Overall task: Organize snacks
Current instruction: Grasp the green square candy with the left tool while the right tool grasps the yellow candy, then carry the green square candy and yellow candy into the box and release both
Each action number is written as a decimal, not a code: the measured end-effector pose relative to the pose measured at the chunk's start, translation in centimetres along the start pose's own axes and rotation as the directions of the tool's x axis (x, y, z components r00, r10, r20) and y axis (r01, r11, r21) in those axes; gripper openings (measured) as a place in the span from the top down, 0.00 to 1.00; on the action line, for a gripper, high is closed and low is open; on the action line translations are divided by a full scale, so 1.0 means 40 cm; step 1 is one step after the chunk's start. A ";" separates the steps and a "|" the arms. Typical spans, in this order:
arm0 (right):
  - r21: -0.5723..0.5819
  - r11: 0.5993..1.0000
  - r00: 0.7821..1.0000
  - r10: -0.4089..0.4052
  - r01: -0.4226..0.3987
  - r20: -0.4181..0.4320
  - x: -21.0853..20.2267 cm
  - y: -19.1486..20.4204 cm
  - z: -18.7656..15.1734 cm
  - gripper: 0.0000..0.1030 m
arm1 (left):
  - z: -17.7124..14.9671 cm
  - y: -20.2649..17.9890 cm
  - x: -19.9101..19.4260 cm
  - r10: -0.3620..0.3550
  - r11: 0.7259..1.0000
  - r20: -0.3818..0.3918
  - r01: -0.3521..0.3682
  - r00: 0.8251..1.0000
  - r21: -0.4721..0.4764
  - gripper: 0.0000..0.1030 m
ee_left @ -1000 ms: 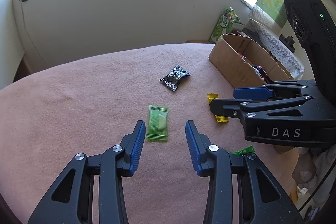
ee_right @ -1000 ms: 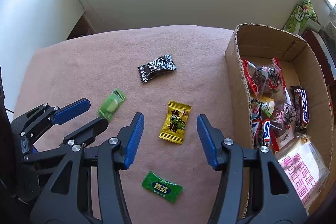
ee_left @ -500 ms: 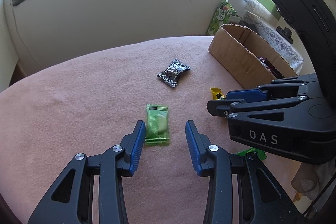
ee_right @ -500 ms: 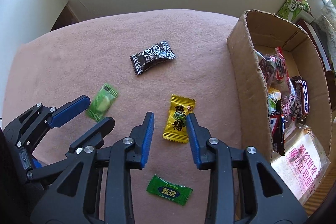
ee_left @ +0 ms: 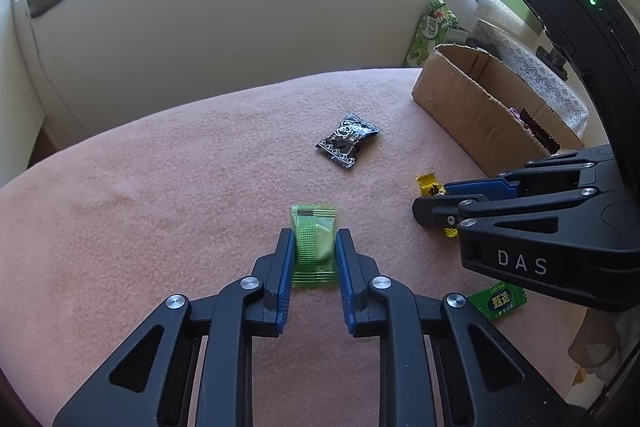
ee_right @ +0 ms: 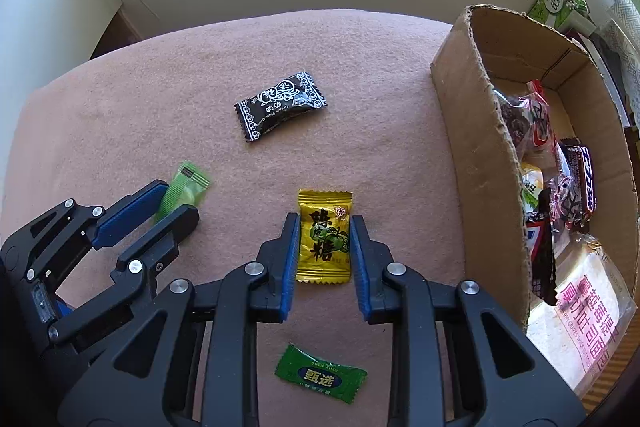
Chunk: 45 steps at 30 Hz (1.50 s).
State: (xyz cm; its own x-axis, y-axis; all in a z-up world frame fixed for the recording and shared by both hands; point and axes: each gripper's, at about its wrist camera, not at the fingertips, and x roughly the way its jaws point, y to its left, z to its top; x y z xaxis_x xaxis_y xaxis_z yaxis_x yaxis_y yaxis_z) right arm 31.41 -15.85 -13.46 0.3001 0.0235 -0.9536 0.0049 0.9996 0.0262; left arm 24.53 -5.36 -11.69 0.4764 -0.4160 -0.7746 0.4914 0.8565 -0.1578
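Observation:
My left gripper [ee_left: 314, 245] is shut on a light green candy [ee_left: 313, 247] that lies on the pink cloth; it also shows in the right wrist view [ee_right: 185, 189]. My right gripper [ee_right: 325, 235] is shut on a yellow candy [ee_right: 325, 237] on the cloth, beside the cardboard box [ee_right: 476, 131]. A black candy [ee_right: 280, 105] lies farther back, also in the left wrist view [ee_left: 347, 140]. A dark green candy [ee_right: 320, 379] lies under my right gripper, near the cloth's front.
The cardboard box [ee_left: 472, 107] stands at the right, holding several wrapped snacks [ee_right: 560, 187]. A green carton [ee_left: 434, 27] stands behind it by the wall. The pink cloth [ee_left: 160, 187] covers the table; its left and far edges drop off.
Both grippers moved down and forward and closed: the left onto the light green candy, the right onto the yellow candy.

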 end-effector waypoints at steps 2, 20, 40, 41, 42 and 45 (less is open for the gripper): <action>-0.003 1.000 1.000 0.013 -0.013 0.014 -0.011 -0.004 -0.012 0.76 | -0.007 0.004 -0.011 0.010 1.000 0.005 -0.010 1.000 -0.008 0.82; -0.090 0.993 0.977 0.095 -0.079 0.193 -0.214 -0.073 -0.104 0.76 | 0.020 -0.099 -0.157 0.025 0.999 0.152 -0.030 0.988 0.030 0.82; -0.034 0.998 0.944 0.059 -0.051 0.325 -0.339 -0.283 -0.139 0.76 | 0.105 -0.247 -0.145 -0.034 0.995 0.188 0.016 0.982 0.096 0.82; -0.025 0.998 0.942 0.055 -0.049 0.330 -0.343 -0.301 -0.138 0.76 | 0.113 -0.259 -0.140 -0.039 0.995 0.189 0.021 0.981 0.100 0.82; -0.017 0.999 0.942 0.052 -0.049 0.332 -0.346 -0.320 -0.137 0.76 | 0.120 -0.270 -0.135 -0.044 0.994 0.190 0.025 0.981 0.105 0.82; 0.009 0.999 0.939 0.035 -0.040 0.342 -0.352 -0.374 -0.137 0.76 | 0.140 -0.308 -0.118 -0.060 0.992 0.190 0.038 0.980 0.118 0.82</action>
State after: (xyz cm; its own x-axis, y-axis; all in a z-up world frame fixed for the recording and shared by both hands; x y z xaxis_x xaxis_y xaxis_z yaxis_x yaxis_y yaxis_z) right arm 21.88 -31.08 -2.05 0.6084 0.0525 -0.7919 0.0015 0.9977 0.0673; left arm 20.32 -15.67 -2.67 0.5757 -0.5170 -0.6334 0.5918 0.7981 -0.1136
